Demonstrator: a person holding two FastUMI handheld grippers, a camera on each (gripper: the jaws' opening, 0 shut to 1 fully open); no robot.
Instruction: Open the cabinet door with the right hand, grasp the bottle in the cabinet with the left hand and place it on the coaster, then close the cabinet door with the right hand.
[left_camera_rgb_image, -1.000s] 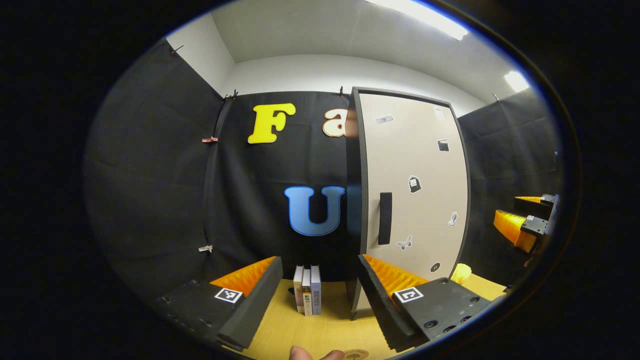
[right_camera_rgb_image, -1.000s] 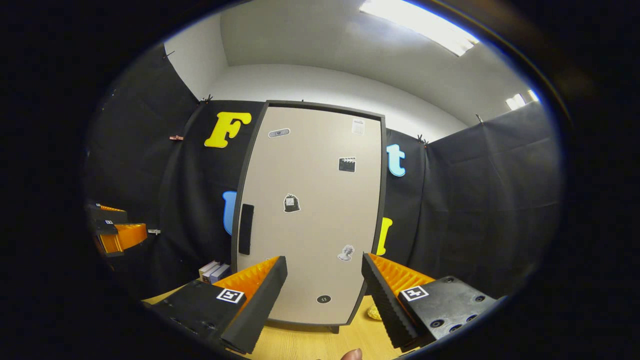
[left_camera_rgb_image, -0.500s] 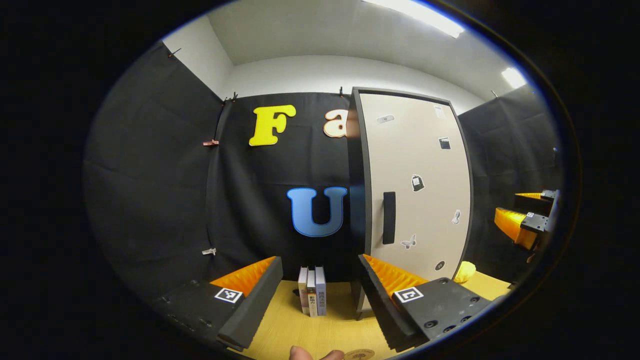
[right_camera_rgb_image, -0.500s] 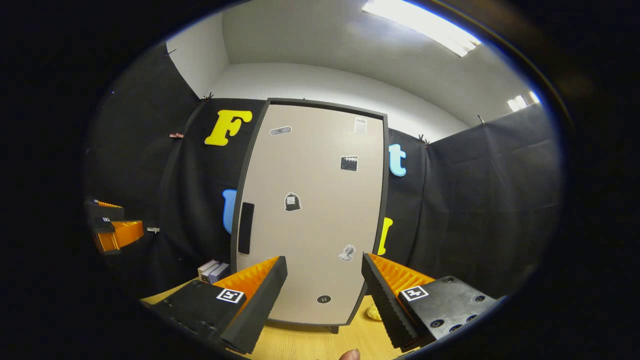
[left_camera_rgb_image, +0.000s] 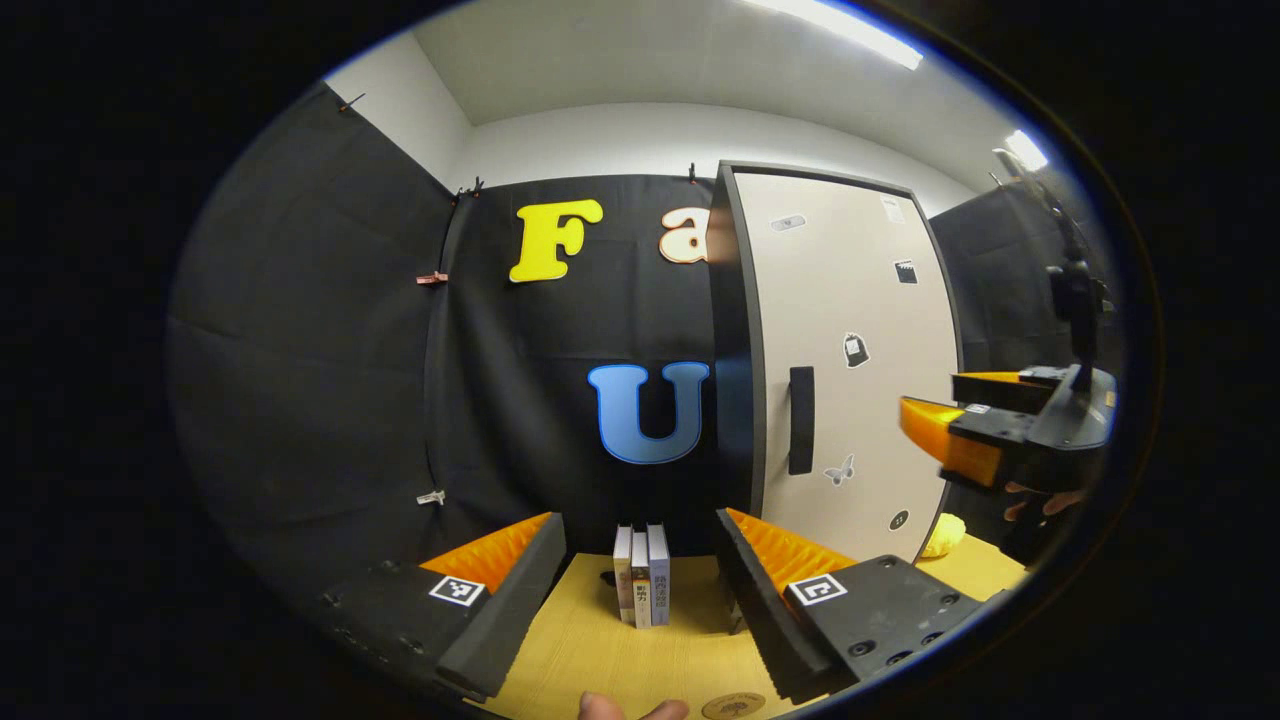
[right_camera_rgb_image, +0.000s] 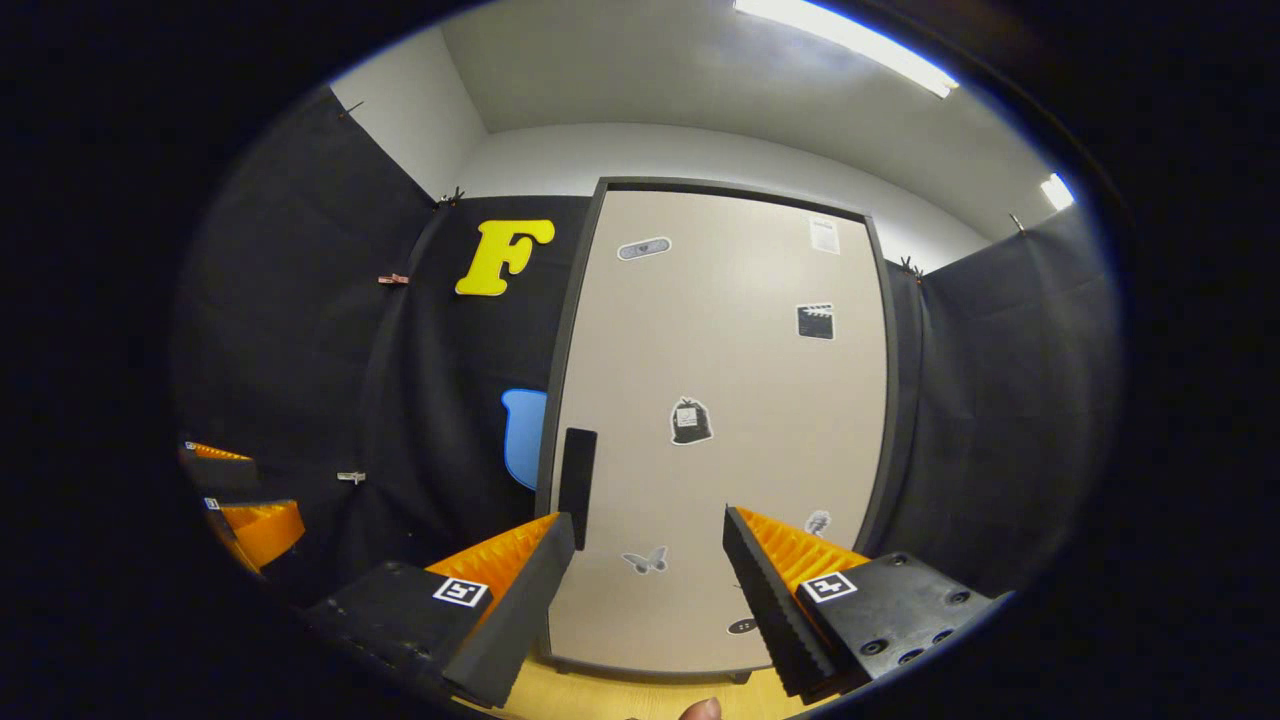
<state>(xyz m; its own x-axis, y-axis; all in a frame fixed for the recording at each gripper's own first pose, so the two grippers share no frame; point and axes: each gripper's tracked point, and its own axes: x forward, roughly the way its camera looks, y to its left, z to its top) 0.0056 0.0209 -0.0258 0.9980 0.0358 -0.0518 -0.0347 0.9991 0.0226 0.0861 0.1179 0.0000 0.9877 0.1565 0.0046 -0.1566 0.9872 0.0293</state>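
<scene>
Your left gripper (left_camera_rgb_image: 640, 590) is hanging above the pale wooden desk (left_camera_rgb_image: 600, 655) with its jaws standing wide apart and nothing between them. Your right gripper (right_camera_rgb_image: 648, 585) is likewise spread wide and holding nothing, facing the beige cabinet door (right_camera_rgb_image: 720, 400), which is sitting shut in its dark frame. In the left gripper view that right gripper (left_camera_rgb_image: 935, 432) is hovering off to the right, in front of the door's (left_camera_rgb_image: 850, 300) right half, apart from it as far as you can tell, with fingers of the holding hand (left_camera_rgb_image: 1040, 500) showing beneath it.

You are working in a booth walled with black cloth (left_camera_rgb_image: 330, 380) under a white ceiling with strip lights (right_camera_rgb_image: 850, 60). The door's tall dark rectangular handle (right_camera_rgb_image: 577, 472) is sitting on its left edge, just above and beside your right gripper's left finger in the right gripper view. Small stickers (right_camera_rgb_image: 690, 421) are dotting the door.

On the desk, three upright books (left_camera_rgb_image: 642, 588) are standing together just left of the cabinet. A round brown coaster (left_camera_rgb_image: 733, 706) is lying at the near edge of the desk, and a small yellow object (left_camera_rgb_image: 945, 535) is resting by the cabinet's right foot. The bottle is hidden behind the shut door.
</scene>
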